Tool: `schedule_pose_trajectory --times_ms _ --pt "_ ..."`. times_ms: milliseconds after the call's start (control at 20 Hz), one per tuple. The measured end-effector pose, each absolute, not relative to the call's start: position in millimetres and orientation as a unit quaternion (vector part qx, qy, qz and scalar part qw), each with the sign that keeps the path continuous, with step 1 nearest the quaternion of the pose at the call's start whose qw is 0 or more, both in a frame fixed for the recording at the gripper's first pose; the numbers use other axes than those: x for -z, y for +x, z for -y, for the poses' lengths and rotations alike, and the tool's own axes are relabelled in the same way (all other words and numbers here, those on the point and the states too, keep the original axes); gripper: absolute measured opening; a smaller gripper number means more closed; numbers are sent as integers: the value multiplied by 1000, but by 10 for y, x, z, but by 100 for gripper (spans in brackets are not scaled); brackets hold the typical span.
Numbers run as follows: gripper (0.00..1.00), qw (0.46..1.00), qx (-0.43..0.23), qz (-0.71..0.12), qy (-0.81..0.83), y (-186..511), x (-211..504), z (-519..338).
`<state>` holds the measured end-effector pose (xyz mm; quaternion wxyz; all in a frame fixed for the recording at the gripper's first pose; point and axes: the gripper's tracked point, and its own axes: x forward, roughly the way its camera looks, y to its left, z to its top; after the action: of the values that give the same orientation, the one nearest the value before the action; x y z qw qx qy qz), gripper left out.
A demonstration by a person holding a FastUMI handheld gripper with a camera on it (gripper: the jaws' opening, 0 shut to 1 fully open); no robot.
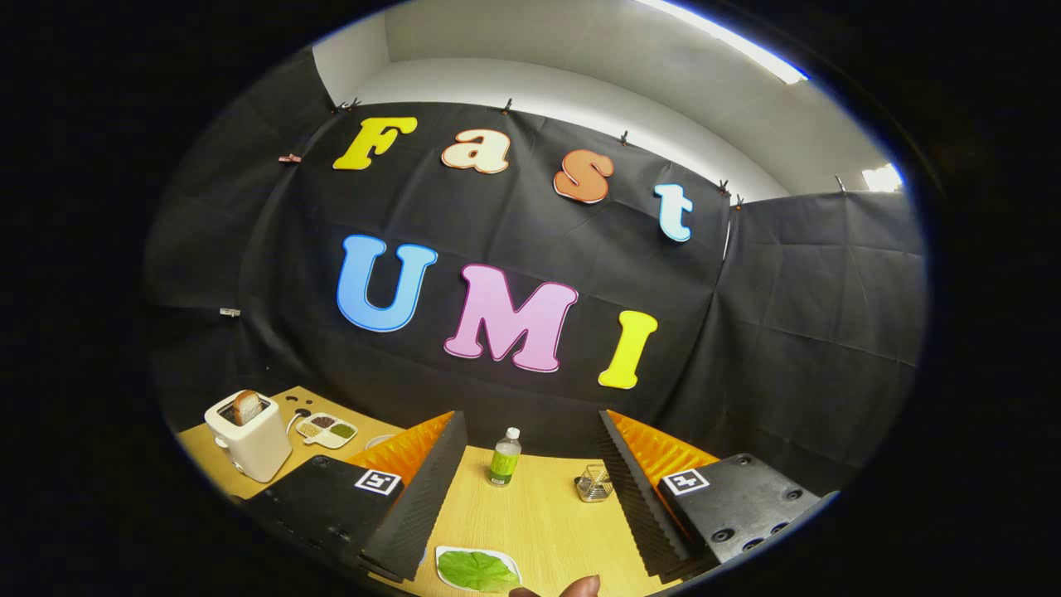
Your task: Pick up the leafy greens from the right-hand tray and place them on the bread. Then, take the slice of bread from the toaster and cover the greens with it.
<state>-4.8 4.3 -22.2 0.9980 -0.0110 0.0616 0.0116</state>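
Note:
My gripper [530,489] is open, held well above the wooden table [539,514] with nothing between its fingers. A green leaf [476,570] lies on a small white tray [479,554] between the fingers and close below them. A white toaster [249,435] stands far off beyond the left finger, with a brown slice of bread [246,406] sticking up out of its slot. The left finger hides part of the table beside the toaster.
A white divided dish [327,430] with small piles of grains sits right of the toaster. Ahead between the fingers stand a small green bottle [504,458] and a little wire holder [594,483]. A person's fingertips [572,588] show beside the leaf tray.

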Motion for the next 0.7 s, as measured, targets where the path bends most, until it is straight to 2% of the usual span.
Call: schedule_pose_trajectory --times_ms 350,700 --pt "98 983 -86 -158 -42 -169 1168 -246" --pt "99 936 -192 -285 -77 -212 2504 -427"
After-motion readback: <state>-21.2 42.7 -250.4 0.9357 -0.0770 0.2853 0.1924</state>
